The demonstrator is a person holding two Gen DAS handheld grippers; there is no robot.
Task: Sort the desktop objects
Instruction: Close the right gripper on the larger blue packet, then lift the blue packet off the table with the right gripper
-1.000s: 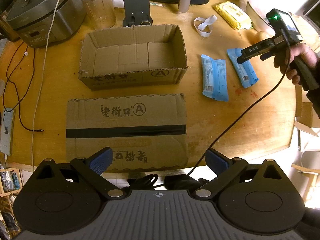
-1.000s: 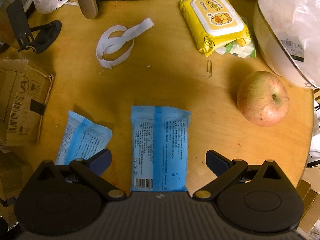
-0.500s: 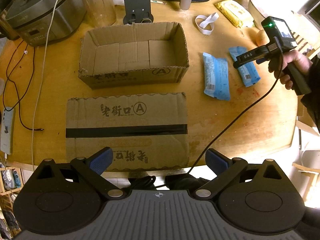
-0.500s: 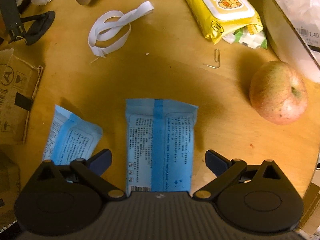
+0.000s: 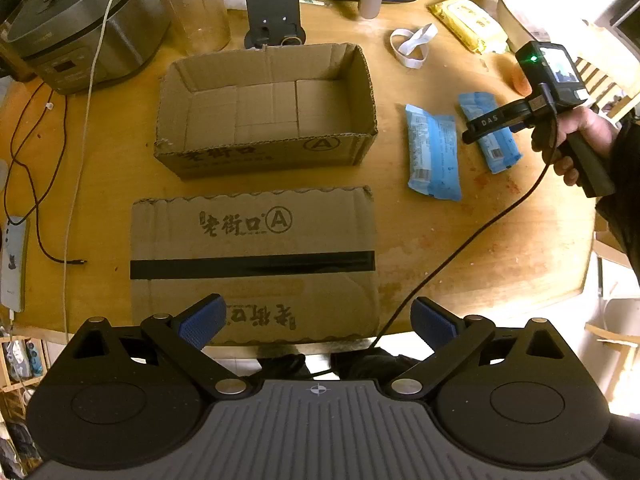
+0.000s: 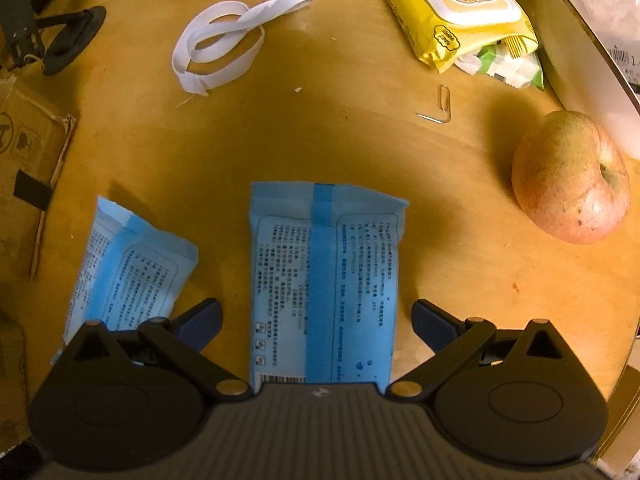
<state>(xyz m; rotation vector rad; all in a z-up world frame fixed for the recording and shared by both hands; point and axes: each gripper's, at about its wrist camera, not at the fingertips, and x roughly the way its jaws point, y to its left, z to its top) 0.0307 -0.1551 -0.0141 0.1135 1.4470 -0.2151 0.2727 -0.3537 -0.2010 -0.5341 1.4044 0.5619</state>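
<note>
Two blue wipe packets lie on the wooden table. In the right wrist view one packet lies lengthwise between the open jaws of my right gripper, which is low over it; the other packet lies to its left. In the left wrist view the same packets lie right of an open empty cardboard box. The right gripper hangs over the far packet. My left gripper is open and empty above a flat cardboard lid.
An apple, a yellow wipes pack, a white elastic band and a paper clip lie beyond the packets. A rice cooker, a jar, a phone stand and cables stand at the back left.
My right gripper has moved forward and lower over the middle blue packet, jaws still open. The left gripper has barely moved.
</note>
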